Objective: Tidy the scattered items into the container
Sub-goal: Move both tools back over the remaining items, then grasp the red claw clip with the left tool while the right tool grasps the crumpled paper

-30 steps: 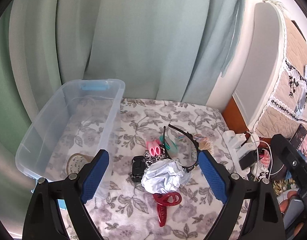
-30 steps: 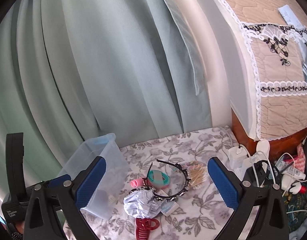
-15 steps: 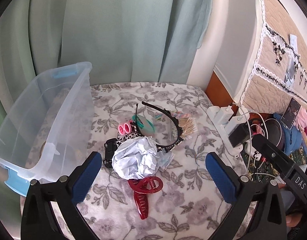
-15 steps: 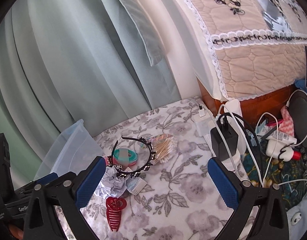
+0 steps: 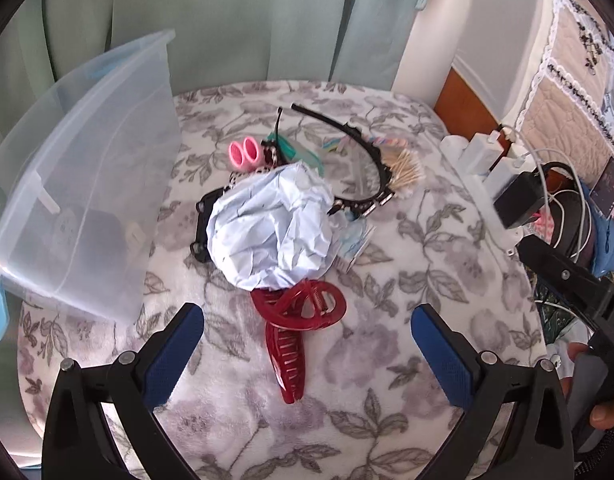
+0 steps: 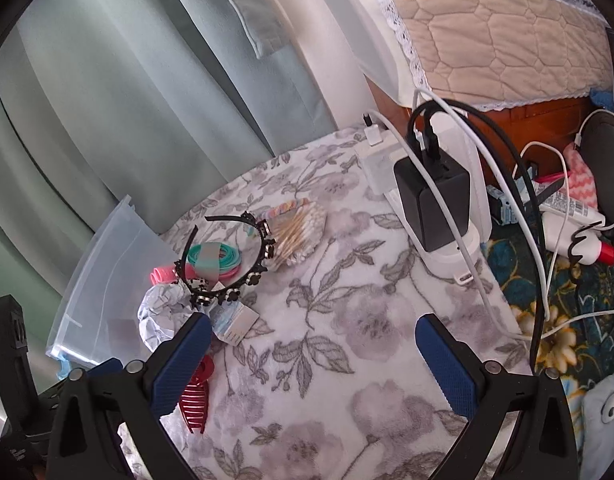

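A clear plastic bin (image 5: 87, 168) stands at the left of the floral cloth. Beside it lies a pile: crumpled pale-blue paper (image 5: 271, 228), a red claw clip (image 5: 295, 328), a black beaded headband (image 5: 363, 168), pink rollers (image 5: 245, 154), a bundle of cotton swabs (image 5: 405, 168) and a black object (image 5: 203, 220) half under the paper. My left gripper (image 5: 307, 350) is open, just above the red clip. My right gripper (image 6: 309, 360) is open and empty over bare cloth, right of the pile; teal hair bands (image 6: 217, 260) lie inside the headband (image 6: 243, 256).
A white power strip with a black charger (image 6: 435, 208) and cables runs along the table's right edge. Beyond it lie tubes and clutter (image 6: 567, 216). A green curtain (image 5: 235, 20) hangs behind. A quilted cover (image 6: 487, 32) is at the upper right.
Both grippers have come down and closer to the table. The left one now hovers low over the red clip. The right one has swung right towards the power strip. Both stay open.
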A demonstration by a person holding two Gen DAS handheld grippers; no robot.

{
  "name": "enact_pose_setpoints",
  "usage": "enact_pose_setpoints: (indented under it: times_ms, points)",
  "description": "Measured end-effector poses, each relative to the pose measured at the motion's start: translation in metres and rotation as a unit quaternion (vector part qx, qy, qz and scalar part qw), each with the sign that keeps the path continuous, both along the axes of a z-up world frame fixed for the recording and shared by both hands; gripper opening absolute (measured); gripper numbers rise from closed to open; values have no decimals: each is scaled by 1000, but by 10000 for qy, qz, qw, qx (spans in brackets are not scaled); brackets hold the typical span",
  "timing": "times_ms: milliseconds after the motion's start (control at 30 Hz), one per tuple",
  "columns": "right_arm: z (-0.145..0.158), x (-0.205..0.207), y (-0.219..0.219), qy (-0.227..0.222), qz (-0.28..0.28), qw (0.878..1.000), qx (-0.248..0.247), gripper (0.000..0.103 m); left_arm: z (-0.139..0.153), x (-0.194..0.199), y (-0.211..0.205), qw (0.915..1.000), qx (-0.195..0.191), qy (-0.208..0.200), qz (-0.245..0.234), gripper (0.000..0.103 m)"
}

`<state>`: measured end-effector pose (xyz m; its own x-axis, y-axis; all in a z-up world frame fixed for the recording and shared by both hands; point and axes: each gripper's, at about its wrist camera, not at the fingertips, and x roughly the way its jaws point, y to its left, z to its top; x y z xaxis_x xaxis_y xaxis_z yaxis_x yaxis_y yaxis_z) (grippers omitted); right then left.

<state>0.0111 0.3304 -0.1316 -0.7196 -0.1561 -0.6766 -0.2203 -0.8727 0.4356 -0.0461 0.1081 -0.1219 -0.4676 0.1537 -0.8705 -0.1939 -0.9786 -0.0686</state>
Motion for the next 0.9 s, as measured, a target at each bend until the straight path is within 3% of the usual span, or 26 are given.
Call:
enact_pose_setpoints:
  times_ms: [167, 367, 500, 667, 900]
  points:
    - [-8, -6, -10, -46, 275, 9996, -87, 103, -23, -2, 1, 9994, -294, -134, 83, 103]
    - [-16, -17, -28, -177, 618, 9978, -158, 103, -35, -9, -5, 9989, -300, -206, 300, 103]
    - [-17, -25, -37, -182, 786, 9966, -169, 103, -39, -13, -12, 9983, -220, -228, 487, 101]
    - [-12, -38, -55, -88, 1180, 9925, -296, 103, -44, -15, -10, 9986, -154, -248, 432, 87]
    - [-7, -59, -86, -79, 1777, 9835, -318, 102, -52, -17, -15, 9981, 88, -385, 467, 85]
